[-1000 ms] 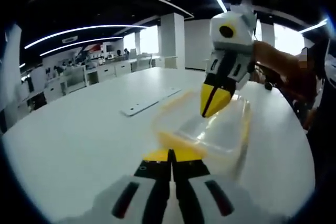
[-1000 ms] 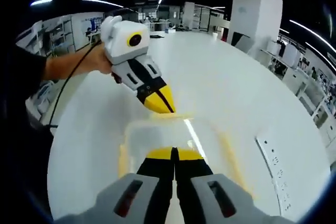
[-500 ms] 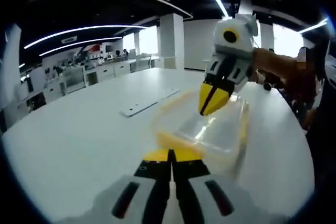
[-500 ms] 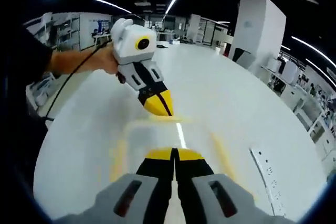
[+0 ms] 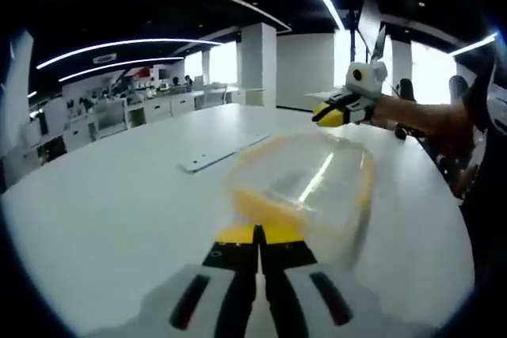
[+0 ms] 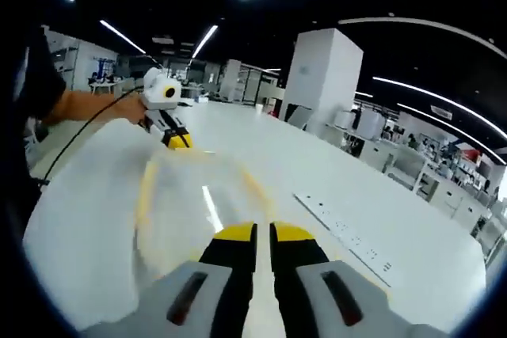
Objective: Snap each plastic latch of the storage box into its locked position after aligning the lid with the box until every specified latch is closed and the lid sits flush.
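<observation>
A clear storage box point(image 5: 305, 187) with a yellow rim lies on the white table point(image 5: 119, 211), its lid on top, blurred in both views. My left gripper point(image 5: 257, 233) is shut, its yellow tips against the box's near yellow edge. My right gripper point(image 5: 331, 115), held by a hand, hovers beyond the box's far side, apart from it. In the right gripper view the box point(image 6: 194, 207) lies just ahead of my right gripper point(image 6: 263, 232), which is shut with only a thin slit between its tips and holds nothing. The left gripper point(image 6: 179, 141) sits at the box's far end.
A long white strip point(image 5: 226, 153) lies flat on the table to the left of the box; it also shows as a strip point(image 6: 344, 231) right of the box. The table's rounded edge point(image 5: 444, 195) runs close by. Desks and pillars stand far behind.
My right gripper has lifted off the box lid and pulled back well away from it. The left gripper has stayed at the box's near edge.
</observation>
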The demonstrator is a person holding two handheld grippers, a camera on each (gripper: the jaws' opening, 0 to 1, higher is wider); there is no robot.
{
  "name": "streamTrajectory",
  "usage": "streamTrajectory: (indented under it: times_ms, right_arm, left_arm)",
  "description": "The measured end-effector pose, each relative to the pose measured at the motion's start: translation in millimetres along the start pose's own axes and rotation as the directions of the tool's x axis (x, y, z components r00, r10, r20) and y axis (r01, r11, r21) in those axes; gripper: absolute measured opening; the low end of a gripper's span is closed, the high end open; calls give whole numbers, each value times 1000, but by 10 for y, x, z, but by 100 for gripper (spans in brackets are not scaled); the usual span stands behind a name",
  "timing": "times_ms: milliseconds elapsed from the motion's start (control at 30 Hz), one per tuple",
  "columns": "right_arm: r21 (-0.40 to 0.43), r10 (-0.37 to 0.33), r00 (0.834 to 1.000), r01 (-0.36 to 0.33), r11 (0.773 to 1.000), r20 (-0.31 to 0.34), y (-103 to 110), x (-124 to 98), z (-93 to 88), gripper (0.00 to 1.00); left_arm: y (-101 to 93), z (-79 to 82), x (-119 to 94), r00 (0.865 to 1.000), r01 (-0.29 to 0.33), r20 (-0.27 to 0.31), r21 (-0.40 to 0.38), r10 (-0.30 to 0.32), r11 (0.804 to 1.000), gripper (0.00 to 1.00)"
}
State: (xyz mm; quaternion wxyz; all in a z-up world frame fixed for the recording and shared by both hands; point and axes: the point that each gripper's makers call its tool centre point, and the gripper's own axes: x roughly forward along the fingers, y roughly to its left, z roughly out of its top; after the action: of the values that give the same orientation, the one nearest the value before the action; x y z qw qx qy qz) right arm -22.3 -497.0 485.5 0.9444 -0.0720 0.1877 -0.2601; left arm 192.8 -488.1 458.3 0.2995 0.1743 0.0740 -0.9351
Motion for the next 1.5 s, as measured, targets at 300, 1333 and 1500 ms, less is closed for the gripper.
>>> streamTrajectory:
  times_ms: [300,1333,1500]
  right_arm:
    - [1,-4,999,4,1000,-35,4,-217,-388,0]
    - [55,317,948,-317,947,5,403,89,-460,0]
    - [41,277,956,-274,961,-99,382,112,-467,0]
  left_arm:
    - [40,-49,1,1000,-15,-6,8,15,1000,0]
    - [65,136,16,990,139,-38,224,-134,965,0]
    - [20,48,123,991,85,-123,194,-62,977,0]
